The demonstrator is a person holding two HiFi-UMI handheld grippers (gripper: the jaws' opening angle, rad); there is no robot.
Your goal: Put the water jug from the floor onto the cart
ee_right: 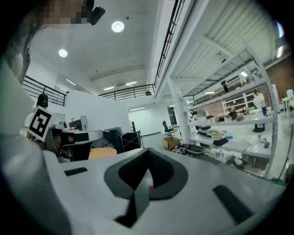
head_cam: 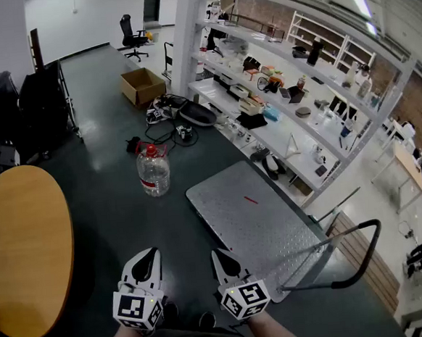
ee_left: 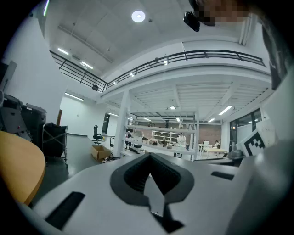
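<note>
Both the left gripper (head_cam: 149, 255) and the right gripper (head_cam: 219, 255) are shut and empty, so nothing is done yet: the water jug (head_cam: 153, 172) sits on the floor (head_cam: 109, 208) at twelve o'clock, the cart (head_cam: 262, 222) at two o'clock.

Wooden table (head_cam: 20, 244) cut off by the left edge; forearms (head_cam: 268, 335) cut off at the bottom edge. Small items on shelving (head_cam: 290, 133) unidentifiable; water jug (head_cam: 153, 172) label illegible.

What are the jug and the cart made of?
The jug is probably clear plastic, because you can see right through it. The cart looks like dull grey metal, and its top has a bumpy tread pattern.
</note>
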